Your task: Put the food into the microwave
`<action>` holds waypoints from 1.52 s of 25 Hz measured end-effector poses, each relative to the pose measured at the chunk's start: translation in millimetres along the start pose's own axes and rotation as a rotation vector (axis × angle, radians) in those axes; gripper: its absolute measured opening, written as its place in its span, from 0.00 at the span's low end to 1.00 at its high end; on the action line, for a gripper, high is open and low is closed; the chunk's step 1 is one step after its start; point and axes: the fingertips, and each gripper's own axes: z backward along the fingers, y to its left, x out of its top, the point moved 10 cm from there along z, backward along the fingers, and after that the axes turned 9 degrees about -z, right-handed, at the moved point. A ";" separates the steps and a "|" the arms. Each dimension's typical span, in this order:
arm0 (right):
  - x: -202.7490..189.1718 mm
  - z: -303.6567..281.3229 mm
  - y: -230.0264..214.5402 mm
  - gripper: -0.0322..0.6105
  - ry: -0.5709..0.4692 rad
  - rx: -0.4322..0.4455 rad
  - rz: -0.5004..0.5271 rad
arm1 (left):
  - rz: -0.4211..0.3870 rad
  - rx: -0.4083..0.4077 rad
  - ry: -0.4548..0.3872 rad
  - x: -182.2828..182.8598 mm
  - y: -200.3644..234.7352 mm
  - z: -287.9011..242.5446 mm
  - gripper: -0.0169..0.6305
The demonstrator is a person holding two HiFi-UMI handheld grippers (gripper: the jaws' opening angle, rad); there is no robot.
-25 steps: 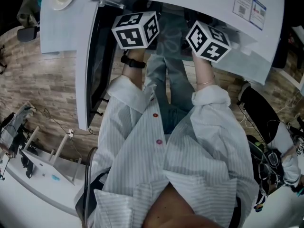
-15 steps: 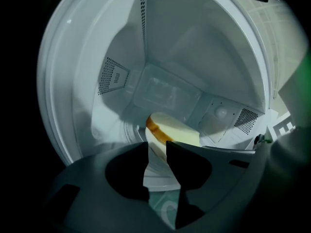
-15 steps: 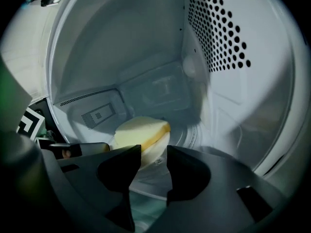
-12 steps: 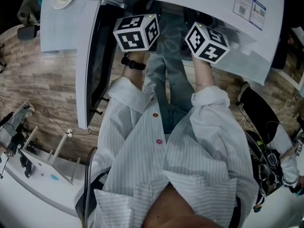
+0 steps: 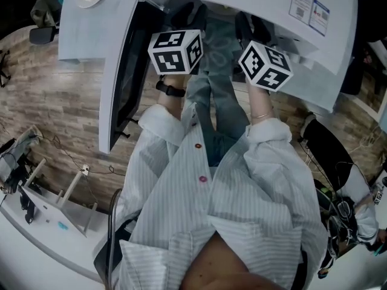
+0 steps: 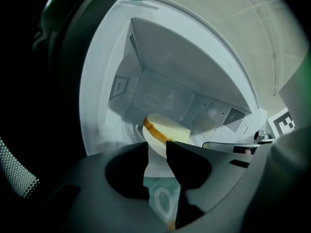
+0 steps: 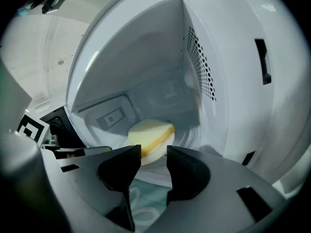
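Food is sitting mid-frame in the microwave. Your left gripper and right gripper are gaping empty, the right's jaws having just been opening. If you're backing out low, you're risking knocking it askew.

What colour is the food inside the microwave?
The food is pale yellow with an orange-brown edge; the right gripper view shows it best.

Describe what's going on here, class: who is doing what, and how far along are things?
A person holds a gripper in each hand at an open microwave, its door swung wide. The food, a pale bread-like piece on a plate, already sits inside. The left gripper is open and empty. The right gripper has just been opening its jaws and holds nothing. The door is not yet closed.
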 end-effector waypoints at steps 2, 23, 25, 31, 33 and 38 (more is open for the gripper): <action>1.5 6.8 0.9 0.31 0.005 0.016 -0.001 | 0.002 -0.005 0.000 -0.1 -5.6 6.6 0.20; 51.6 63.0 39.5 0.17 0.020 0.391 0.034 | 0.022 -0.101 -0.110 56.7 -57.9 68.2 0.16; 57.2 72.8 45.8 0.17 0.029 0.430 0.035 | 0.023 -0.107 -0.131 63.8 -64.5 79.4 0.15; 71.7 94.4 64.3 0.14 0.028 0.483 0.086 | 0.037 -0.168 -0.181 84.7 -83.5 105.5 0.10; 75.9 97.5 66.4 0.13 0.027 0.500 0.096 | 0.034 -0.194 -0.192 89.2 -90.6 108.8 0.07; 92.2 104.5 62.3 0.12 0.022 0.550 0.118 | 0.023 -0.238 -0.213 95.2 -108.8 107.0 0.05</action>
